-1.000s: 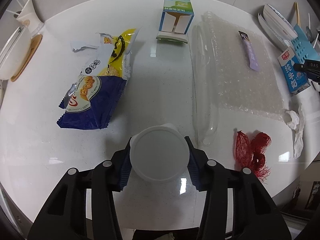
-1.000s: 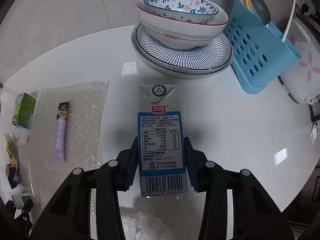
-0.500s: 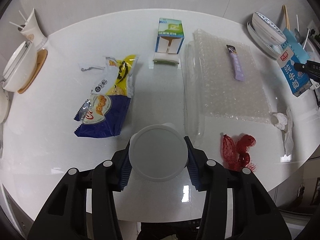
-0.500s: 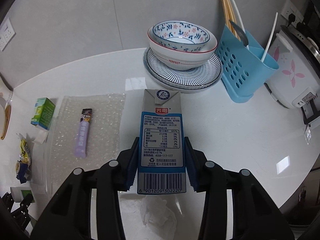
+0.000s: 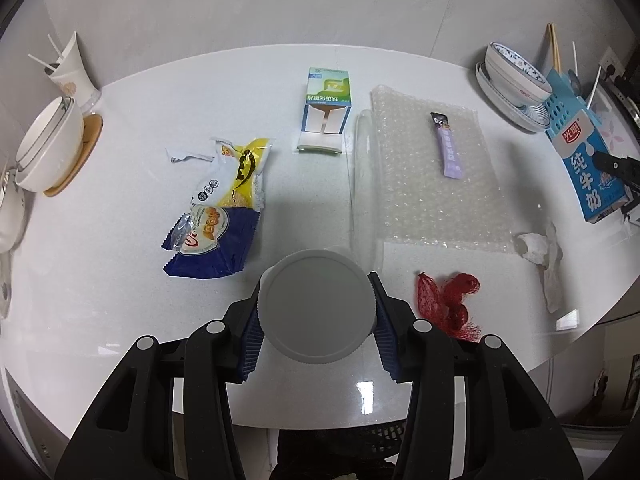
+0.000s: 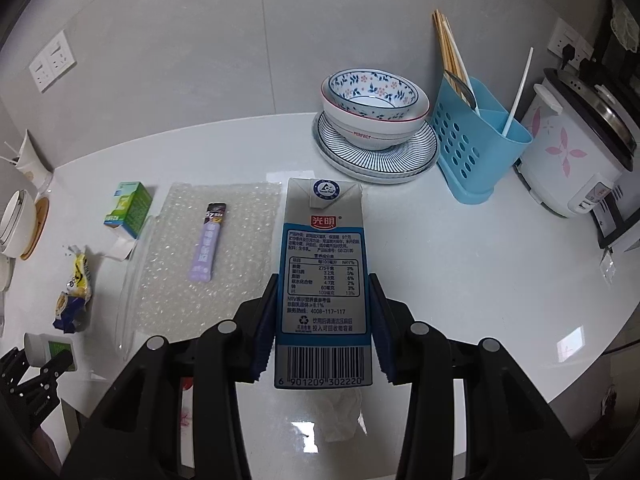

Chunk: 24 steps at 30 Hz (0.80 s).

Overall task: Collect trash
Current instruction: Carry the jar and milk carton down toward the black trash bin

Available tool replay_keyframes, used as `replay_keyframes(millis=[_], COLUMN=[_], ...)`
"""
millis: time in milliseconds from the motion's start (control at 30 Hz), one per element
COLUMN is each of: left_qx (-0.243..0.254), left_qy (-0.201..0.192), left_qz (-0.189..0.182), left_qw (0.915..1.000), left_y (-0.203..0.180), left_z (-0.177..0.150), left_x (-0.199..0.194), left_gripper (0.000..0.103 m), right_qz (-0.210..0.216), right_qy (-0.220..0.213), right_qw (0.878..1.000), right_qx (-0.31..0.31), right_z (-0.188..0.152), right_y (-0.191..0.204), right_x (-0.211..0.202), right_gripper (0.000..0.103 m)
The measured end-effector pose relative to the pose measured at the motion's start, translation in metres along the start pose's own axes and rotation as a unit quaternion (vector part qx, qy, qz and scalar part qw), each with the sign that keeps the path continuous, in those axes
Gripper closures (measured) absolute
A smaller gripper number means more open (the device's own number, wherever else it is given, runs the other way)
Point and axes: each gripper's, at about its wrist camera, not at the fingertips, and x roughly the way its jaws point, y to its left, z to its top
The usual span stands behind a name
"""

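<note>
Grey wall, white round table [image 5: 120, 340] with dishes at both edges. Trash is scattered across the middle.

Largest piece left: bubble wrap [image 5: 436, 184], lying flat with a purple sachet [image 5: 449, 148] on top. Left of it is a torn snack bag [image 5: 224, 216], blue and yellow. Behind that is an opened green box [image 5: 326, 108], flaps out. Near the front edge are a red net [image 5: 444, 300] and a crumpled tissue [image 5: 540, 252]. None of these 5 is in hand.

Right gripper [image 6: 322, 328]: jaws pinching a milk carton [image 6: 324, 276] across its narrow sides, low on the body, barcode end toward the camera. The carton is clear of the table, with the tissue below it.

Left gripper [image 5: 316, 316]: jaws pinching a white jar [image 5: 316, 306] by its sides just under the lid. It is also off the table.

Step in hand, by my reading: carry both items to a bin. No bin shows in either view, so its place is unknown.

Notes for doing it well:
- Keep both grips steady. The carton may flex if squeezed harder, and the round jar may slip if the grip eases.
- Keep the carton's top end up in case liquid is left inside.
- Take the carton away clear of the blue rack [image 6: 476, 148] and bowls [image 6: 374, 108] behind it.
- Release only once over the bin.
- Afterwards, the sachet should come off before the wrap is lifted, or it will slide.
</note>
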Motion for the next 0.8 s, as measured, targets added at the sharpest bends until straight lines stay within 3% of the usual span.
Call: replay_keyframes(millis=[800], left_qx=[-0.002], left_qy=[-0.029], left_qz=[-0.004], left_qw=[0.9996], left_y=[-0.012], left_z=[-0.028], left_x=[-0.052], left_gripper=[0.057], right_qz=[0.034], right_qy=[-0.04], right_qw=[0.998], right_qx=[-0.023], right_z=[-0.062], right_y=[0.027], right_x=[-0.077], right_gripper=[0.063])
